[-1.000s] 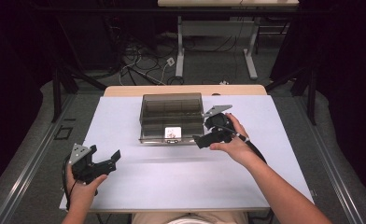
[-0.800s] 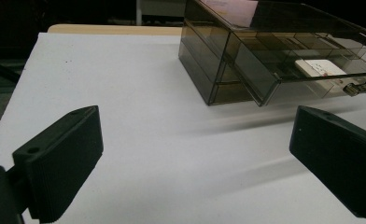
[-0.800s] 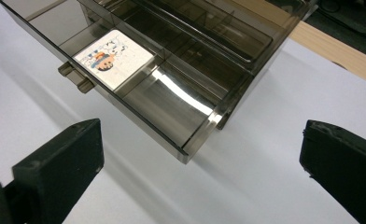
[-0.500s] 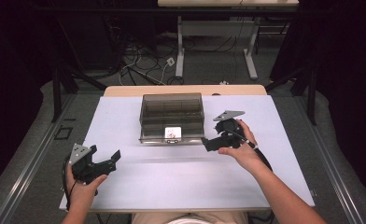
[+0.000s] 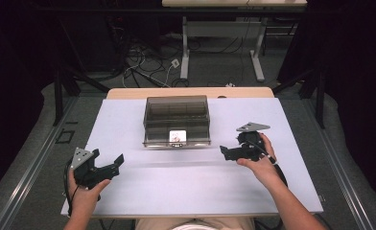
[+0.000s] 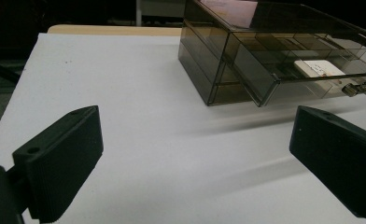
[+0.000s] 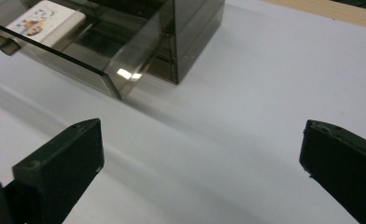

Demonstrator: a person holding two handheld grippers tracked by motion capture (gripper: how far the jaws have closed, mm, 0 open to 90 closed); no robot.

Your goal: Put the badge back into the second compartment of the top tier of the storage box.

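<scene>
While both hands hold their tools low over the table, the scene reads as follows.

Table: a white top on which everything rests, bare under and between both grippers.

Left gripper: held in the person's left hand near the table's front left corner, jaws spread wide with nothing between them; in the left gripper view the white surface shows in the gap.

Right gripper: held in the person's right hand on the right side of the table, jaws wide apart and empty; its tips point leftward toward the organizer.

Drawer organizer: a smoky, see-through plastic box, ahead and to the right of the left gripper, and ahead and to the left of the right gripper; well apart from the left one, nearer the right one, touching neither.

Drawer: the lower drawer stands pulled out toward the person, its clear front wall just ahead of the right gripper's left jaw in the right gripper view.

White card-like item: lies flat inside the open drawer, printed on top; the print is too small to read.

Small metal pieces: beside the white item at the drawer front; what they are cannot be told.
</scene>
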